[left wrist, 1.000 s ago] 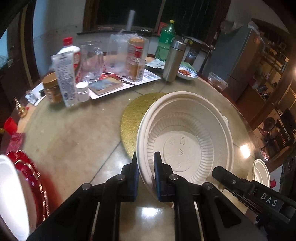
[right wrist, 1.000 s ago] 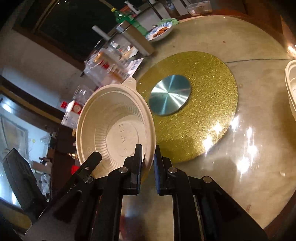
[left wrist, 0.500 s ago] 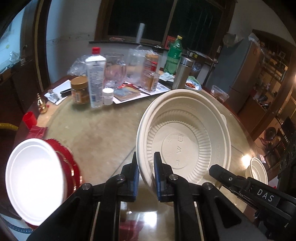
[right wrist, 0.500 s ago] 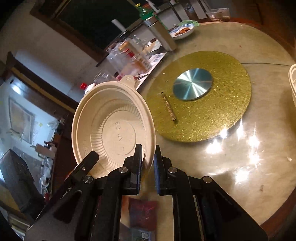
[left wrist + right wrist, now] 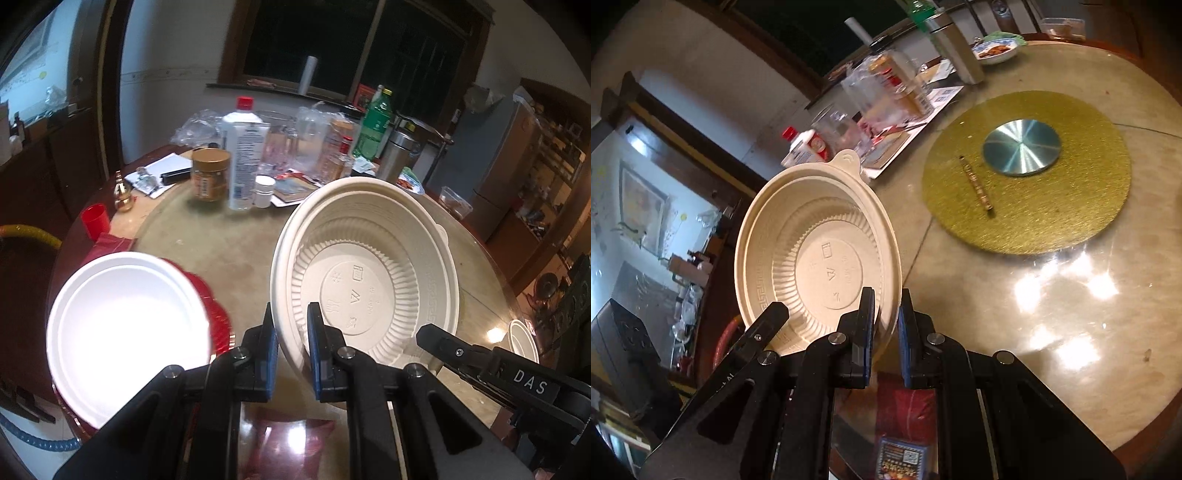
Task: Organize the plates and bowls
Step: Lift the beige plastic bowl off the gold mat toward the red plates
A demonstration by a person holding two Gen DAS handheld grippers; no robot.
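Both grippers pinch the rim of one cream ribbed bowl (image 5: 369,273), held tilted above the round table. My left gripper (image 5: 290,332) is shut on its near left rim. In the right wrist view my right gripper (image 5: 886,325) is shut on the bowl's (image 5: 816,258) right rim, and the left gripper's finger shows at the lower left. A white plate (image 5: 125,332) lies on a stack of red plates (image 5: 218,317) at the left table edge. Another cream bowl (image 5: 522,339) sits far right.
Bottles, a jar (image 5: 210,173), glass jugs and papers crowd the table's far side. A gold turntable mat (image 5: 1027,173) with a metal disc (image 5: 1021,151) and a thin stick (image 5: 977,190) lies in the middle. A red packet (image 5: 905,410) lies near the front edge.
Both grippers carried the bowl leftwards, away from the gold mat. The white plate on the red stack has come further into the left wrist view.
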